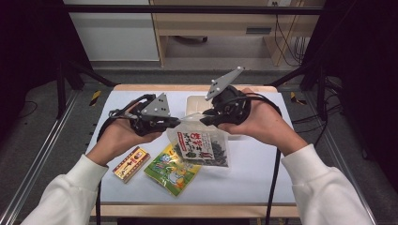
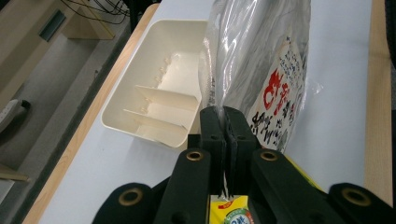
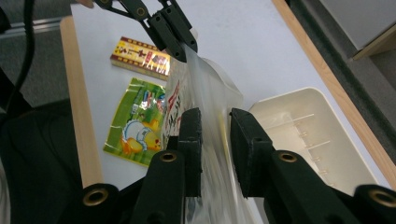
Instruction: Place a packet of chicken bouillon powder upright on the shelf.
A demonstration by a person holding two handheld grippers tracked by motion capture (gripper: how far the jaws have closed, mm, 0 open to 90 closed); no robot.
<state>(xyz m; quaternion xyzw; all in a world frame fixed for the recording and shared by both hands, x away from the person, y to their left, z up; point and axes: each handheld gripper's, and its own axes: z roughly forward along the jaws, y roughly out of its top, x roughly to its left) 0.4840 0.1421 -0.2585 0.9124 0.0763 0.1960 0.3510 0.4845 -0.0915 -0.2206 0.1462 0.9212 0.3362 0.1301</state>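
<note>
A clear snack bag point(image 1: 202, 147) with red lettering and dark contents hangs upright over the white table, its bottom near the tabletop. My left gripper point(image 1: 177, 122) is shut on the bag's top left corner; in the left gripper view the jaws point(image 2: 223, 114) meet on the film of the bag point(image 2: 275, 88). My right gripper point(image 1: 205, 119) is at the top right of the bag. In the right gripper view its jaws point(image 3: 215, 116) stand apart with the clear film point(image 3: 205, 88) loose between them. The left gripper point(image 3: 184, 44) shows farther off there, pinching the far corner.
A white divided tray point(image 1: 195, 104) point(image 2: 135, 79) point(image 3: 289, 116) sits just behind the bag. A yellow and red box point(image 1: 131, 163) point(image 3: 140, 57) and a green and yellow packet point(image 1: 172, 168) point(image 3: 135, 123) lie on the table point(image 1: 253, 164) toward the front left.
</note>
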